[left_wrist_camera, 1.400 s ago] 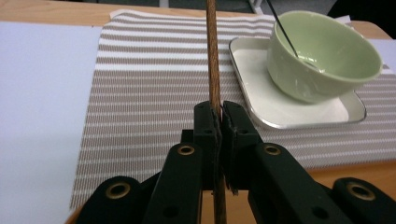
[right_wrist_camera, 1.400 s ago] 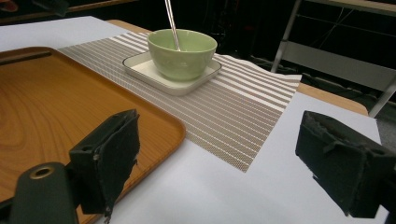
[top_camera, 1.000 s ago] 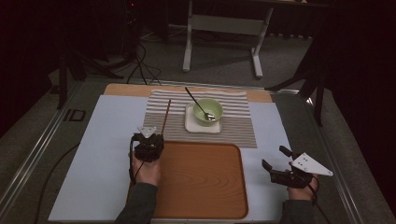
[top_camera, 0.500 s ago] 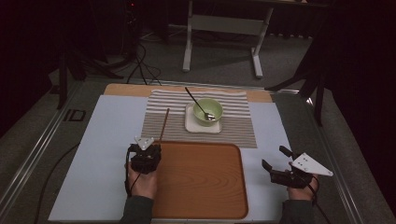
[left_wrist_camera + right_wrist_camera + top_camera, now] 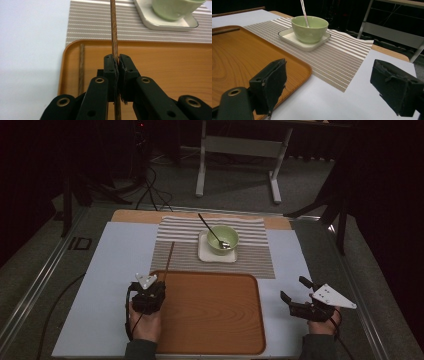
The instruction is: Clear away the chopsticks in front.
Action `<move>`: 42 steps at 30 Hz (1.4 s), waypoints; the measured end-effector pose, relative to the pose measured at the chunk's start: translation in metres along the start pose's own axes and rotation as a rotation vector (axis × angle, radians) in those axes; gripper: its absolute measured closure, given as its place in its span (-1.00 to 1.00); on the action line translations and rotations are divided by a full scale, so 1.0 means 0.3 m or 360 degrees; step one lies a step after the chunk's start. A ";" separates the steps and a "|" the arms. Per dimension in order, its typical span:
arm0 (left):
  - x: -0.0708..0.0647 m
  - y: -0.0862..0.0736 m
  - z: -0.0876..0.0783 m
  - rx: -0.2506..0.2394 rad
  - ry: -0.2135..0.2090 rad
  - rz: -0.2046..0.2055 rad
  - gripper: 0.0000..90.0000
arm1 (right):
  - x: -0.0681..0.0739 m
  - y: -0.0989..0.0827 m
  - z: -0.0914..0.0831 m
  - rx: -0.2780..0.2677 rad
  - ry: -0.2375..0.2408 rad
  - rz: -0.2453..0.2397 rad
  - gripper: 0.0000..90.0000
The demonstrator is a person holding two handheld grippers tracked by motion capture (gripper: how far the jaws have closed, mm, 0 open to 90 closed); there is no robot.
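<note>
The left hand-held gripper [image 5: 149, 287] is clenched on a brown chopstick [image 5: 169, 260]. In the left gripper view the two black pads [image 5: 110, 68] press the stick from both sides, and the stick runs straight ahead between them. In the high view this chopstick reaches from the gripper, over the far left corner of the tray [image 5: 210, 320], onto the striped mat [image 5: 250, 260]. Its far end is over the mat, to the left of the white plate [image 5: 202, 252]; I cannot tell if the tip touches the mat.

A second chopstick [image 5: 81, 67] lies inside the tray, along its left rim, just beside the left hand-held gripper.

The right hand-held gripper [image 5: 296, 295] is released: its jaws stand wide apart with nothing between them. It is over the pale worktop [image 5: 100, 285], to the right of the tray and well apart from it.

On the mat the green bowl [image 5: 223, 240] stands on the white plate. A spoon [image 5: 212, 231] rests in the bowl, and its handle leans up over the far left rim.
</note>
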State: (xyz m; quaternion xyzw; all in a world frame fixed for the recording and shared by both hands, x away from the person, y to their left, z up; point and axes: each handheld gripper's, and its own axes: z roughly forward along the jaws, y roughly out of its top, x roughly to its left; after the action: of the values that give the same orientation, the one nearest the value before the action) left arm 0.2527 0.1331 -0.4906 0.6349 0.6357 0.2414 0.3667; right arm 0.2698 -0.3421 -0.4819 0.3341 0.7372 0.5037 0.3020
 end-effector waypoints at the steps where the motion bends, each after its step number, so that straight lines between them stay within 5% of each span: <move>1: 0.004 -0.004 -0.003 0.0004 0.0002 -0.0005 0.91 | 0.000 0.000 0.000 0.0000 0.0001 0.0000 -0.71; 20: 0.037 -0.128 -0.071 0.0048 0.0050 -0.0031 0.91 | 0.001 0.001 -0.001 -0.0001 0.0001 -0.0002 -0.71; 42: 0.022 -0.247 -0.112 0.0135 0.0109 -0.0003 0.90 | 0.002 0.001 0.001 -0.0001 0.0005 -0.0006 -0.71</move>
State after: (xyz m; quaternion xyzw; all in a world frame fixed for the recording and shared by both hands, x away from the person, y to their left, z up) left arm 0.1805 0.1393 -0.5281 0.6407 0.6582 0.2353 0.3176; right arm 0.2698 -0.3414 -0.4817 0.3319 0.7381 0.5038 0.3020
